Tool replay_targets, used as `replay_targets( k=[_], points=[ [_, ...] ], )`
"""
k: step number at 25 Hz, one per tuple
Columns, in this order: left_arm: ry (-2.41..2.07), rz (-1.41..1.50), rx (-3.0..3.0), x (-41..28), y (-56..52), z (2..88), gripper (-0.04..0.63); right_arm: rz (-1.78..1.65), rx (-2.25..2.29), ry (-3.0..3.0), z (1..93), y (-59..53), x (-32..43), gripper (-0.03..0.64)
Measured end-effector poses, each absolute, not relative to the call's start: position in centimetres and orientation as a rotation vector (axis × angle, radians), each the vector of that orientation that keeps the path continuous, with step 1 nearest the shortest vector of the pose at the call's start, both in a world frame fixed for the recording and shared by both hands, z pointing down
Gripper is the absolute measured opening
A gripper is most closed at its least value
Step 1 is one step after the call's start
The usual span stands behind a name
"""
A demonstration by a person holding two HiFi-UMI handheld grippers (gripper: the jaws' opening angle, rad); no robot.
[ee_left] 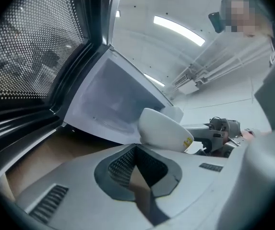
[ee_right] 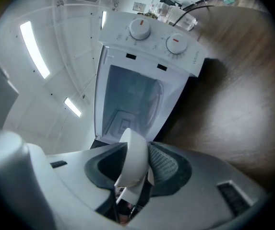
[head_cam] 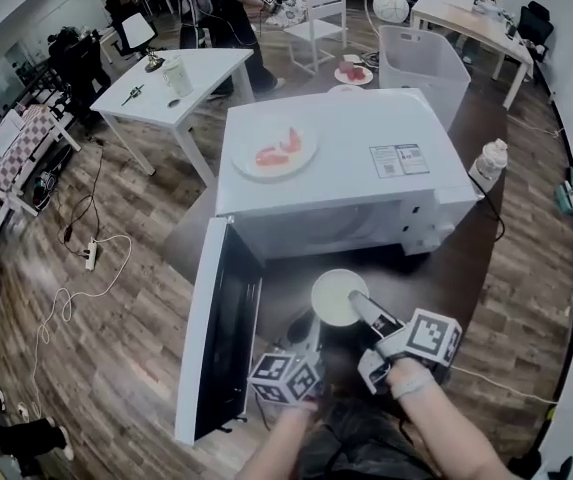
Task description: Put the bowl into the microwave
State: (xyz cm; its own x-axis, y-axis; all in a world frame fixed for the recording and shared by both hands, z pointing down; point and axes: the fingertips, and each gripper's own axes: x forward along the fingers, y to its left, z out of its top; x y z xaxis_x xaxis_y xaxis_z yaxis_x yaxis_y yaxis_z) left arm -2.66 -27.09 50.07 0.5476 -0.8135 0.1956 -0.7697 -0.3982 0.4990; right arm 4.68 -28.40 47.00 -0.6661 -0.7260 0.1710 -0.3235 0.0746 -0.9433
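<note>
We see ceiling strip lights (ee_right: pixel 34 49) glaring overhead; fisheye edges bend and darken, and the floor (head_cam: pixel 26 268) at left looks perhaps motion-blurred.

Floor: wood planks (head_cam: pixel 116 298) all around me.
Furniture: white table (head_cam: pixel 196 73) ahead to my left, white chair (head_cam: pixel 321 18), second table (head_cam: pixel 461 18) far right.
Light: ceiling strips (ee_left: pixel 178 30) above me.

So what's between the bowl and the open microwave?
Nothing. In the head view the bowl, pinched in the right claw, hangs before the microwave with only a bare dark stretch between.
</note>
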Motion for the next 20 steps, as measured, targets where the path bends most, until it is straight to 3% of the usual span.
replay_targets(
  k=[20],
  points=[
    [-1.378,-0.142,2.198,-3.3,-35.3,50.8,0.000,-1.590,-1.004,1.934,48.0,-36.8,3.9,0.140]
  ],
)
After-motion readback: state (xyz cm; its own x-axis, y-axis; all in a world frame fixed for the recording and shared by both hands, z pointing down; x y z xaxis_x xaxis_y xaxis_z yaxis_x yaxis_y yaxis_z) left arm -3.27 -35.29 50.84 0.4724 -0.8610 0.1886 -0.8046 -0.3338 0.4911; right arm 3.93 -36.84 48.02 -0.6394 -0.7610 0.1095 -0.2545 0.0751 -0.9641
